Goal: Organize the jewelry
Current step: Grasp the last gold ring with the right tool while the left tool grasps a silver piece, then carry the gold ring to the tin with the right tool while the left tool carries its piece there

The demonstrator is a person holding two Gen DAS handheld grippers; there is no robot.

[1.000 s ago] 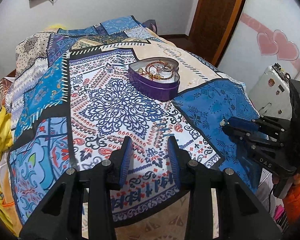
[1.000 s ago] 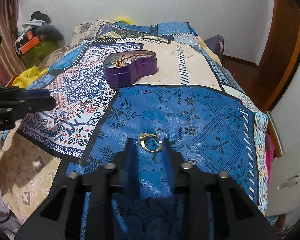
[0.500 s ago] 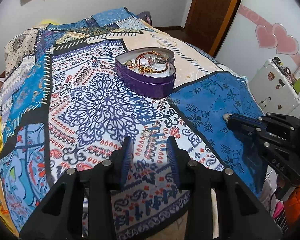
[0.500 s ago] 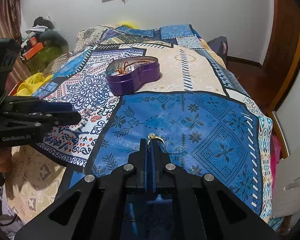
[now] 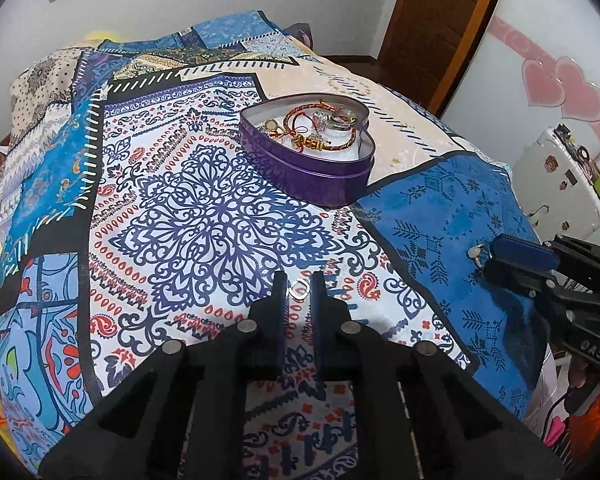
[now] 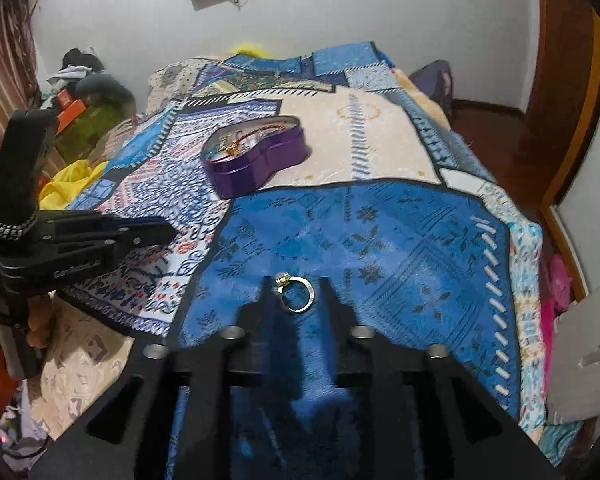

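Observation:
A purple heart-shaped tin [image 5: 320, 176] sits on the patterned bedspread with red cord bracelets and rings inside; it also shows in the right wrist view [image 6: 260, 160]. My left gripper [image 5: 300, 282] is closing, and a small silver ring [image 5: 300, 289] is pinched between its tips on the white patterned patch. My right gripper [image 6: 298, 292] is opening over the blue patch. A gold ring with a pale stone [image 6: 296, 294] lies between its fingers, free of the right pad. Each gripper shows in the other's view: right [image 5: 488, 256], left [image 6: 172, 232].
The bedspread [image 5: 180, 220] covers the whole bed, and its near edge drops off just below both grippers. A white cabinet [image 5: 560, 184] stands at the right and a wooden door [image 5: 440, 20] behind. Yellow cloth [image 6: 68, 180] and clutter lie at the bed's left side.
My left gripper moved forward and down to the small silver ring and narrowed its jaws around it. My right gripper shut behind the gold ring, then opened with the ring between its fingers.

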